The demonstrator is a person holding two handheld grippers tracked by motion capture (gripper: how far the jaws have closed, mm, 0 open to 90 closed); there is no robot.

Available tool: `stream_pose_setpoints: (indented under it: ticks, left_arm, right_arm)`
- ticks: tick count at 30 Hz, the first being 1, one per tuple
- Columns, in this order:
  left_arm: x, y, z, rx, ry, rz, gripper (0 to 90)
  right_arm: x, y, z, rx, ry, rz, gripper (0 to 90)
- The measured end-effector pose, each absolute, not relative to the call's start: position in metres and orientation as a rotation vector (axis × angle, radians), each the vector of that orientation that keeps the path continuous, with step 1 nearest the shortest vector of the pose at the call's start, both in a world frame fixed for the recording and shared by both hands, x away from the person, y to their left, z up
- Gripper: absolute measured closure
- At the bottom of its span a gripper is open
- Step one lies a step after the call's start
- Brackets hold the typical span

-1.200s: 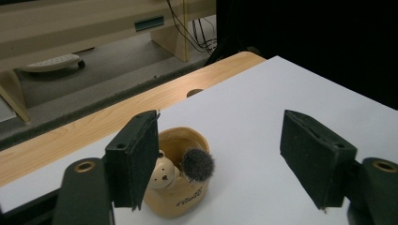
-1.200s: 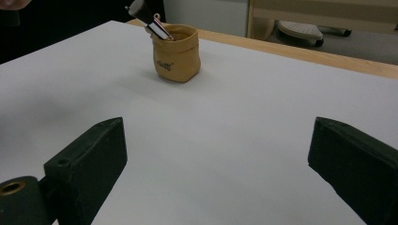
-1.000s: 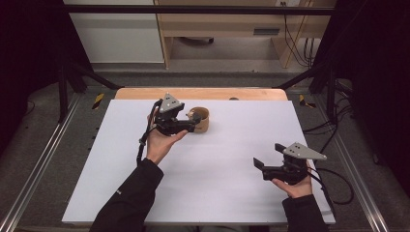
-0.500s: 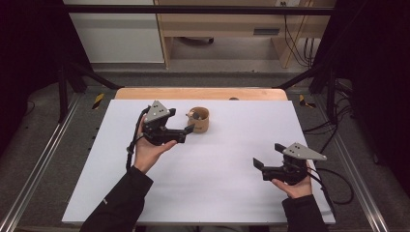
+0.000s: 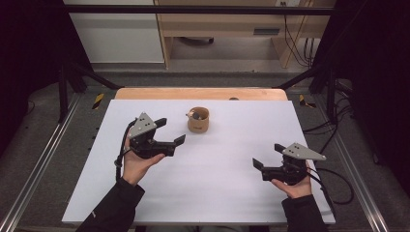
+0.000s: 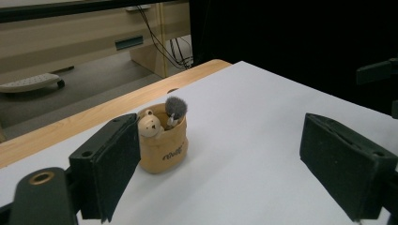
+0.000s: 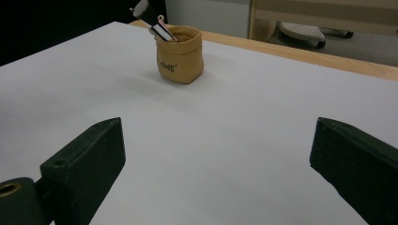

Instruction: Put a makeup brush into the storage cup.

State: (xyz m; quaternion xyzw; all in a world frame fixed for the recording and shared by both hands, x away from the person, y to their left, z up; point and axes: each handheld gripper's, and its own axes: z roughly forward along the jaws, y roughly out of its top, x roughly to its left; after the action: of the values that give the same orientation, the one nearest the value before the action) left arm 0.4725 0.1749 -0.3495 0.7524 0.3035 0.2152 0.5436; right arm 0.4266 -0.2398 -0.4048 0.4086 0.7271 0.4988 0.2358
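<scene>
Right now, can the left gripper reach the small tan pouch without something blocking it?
Probably yes. The left gripper is open, with nothing between its fingers, and the tan pouch stands apart from it on the white table, with only bare surface between them.

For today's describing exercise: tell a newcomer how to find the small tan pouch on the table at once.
Start at the white table top and look toward its far wooden edge. Just short of it, near the middle, stands the tan pouch, beyond the left tongs and apart from them. It is soft, with dark lettering, and a fluffy grey brush head and a small bear figure poke out.
</scene>
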Motion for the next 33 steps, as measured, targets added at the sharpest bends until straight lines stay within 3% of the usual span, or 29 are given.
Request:
stream_pose_setpoints:
  ticks: [33]
  left_arm:
    - [0.444,0.241,-0.39,1.751,0.844,0.509,11.1]
  right_arm:
    - [0.425,-0.241,-0.404,1.121,1.995,1.366,3.9]
